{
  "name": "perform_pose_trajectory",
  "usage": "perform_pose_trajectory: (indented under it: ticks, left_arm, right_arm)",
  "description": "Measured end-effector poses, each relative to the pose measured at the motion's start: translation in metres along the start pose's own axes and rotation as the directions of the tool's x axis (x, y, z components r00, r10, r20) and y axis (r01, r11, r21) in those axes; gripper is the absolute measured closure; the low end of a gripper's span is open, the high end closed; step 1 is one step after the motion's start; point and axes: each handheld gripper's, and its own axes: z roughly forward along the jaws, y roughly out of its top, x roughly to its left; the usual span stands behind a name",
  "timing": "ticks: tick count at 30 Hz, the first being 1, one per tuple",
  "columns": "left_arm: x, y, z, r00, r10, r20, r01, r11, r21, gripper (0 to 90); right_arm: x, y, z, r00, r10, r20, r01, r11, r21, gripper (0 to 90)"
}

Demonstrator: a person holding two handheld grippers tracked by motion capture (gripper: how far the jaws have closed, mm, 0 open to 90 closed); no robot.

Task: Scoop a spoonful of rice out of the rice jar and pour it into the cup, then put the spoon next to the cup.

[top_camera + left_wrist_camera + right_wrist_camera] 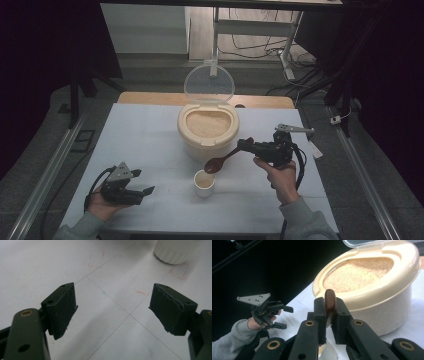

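Brown wooden spoon (pixel 221 161) tilted over white cup (pixel 204 183)

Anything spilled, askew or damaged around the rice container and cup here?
Nothing stands out. The container sits upright with its lid swung open, the cup stands upright, and no grains show on the table. The right hand-held gripper holds the spoon over the cup.

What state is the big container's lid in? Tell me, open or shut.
Open. The clear lid stands up behind the cream container, hinged at the back rim, and the grain inside is exposed.
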Motion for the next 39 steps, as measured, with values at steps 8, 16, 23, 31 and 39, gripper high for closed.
perform_pose_trajectory:
  ticks: [8,16,23,31,39]
  left_arm:
    - [0.001,-0.001,-0.001,1.0000,-0.008,0.001,0.008,1.0000,-0.004,20.9]
    - [0.002,-0.001,-0.001,1.0000,-0.006,0.002,0.006,1.0000,-0.003,20.8]
    - [0.001,-0.001,0.000,1.0000,-0.005,0.001,0.005,1.0000,-0.001,20.8]
    - [0.000,-0.001,0.000,1.0000,-0.002,0.002,0.002,1.0000,0.000,20.8]
    - [0.000,-0.001,0.000,1.0000,0.000,0.005,0.000,1.0000,0.001,20.8]
  right_arm:
    - [0.002,0.011,-0.025,0.9957,-0.082,0.044,0.081,0.996,0.021,82.9]
    - [-0.003,0.008,-0.043,0.9927,-0.103,0.064,0.096,0.991,0.097,82.8]
    - [-0.008,-0.001,-0.033,0.9933,-0.112,0.027,0.102,0.964,0.244,82.8]
    - [-0.008,-0.009,-0.009,0.9922,-0.125,0.007,0.112,0.913,0.393,82.8]
    - [-0.008,-0.015,0.011,0.9906,-0.136,-0.016,0.128,0.875,0.466,82.8]
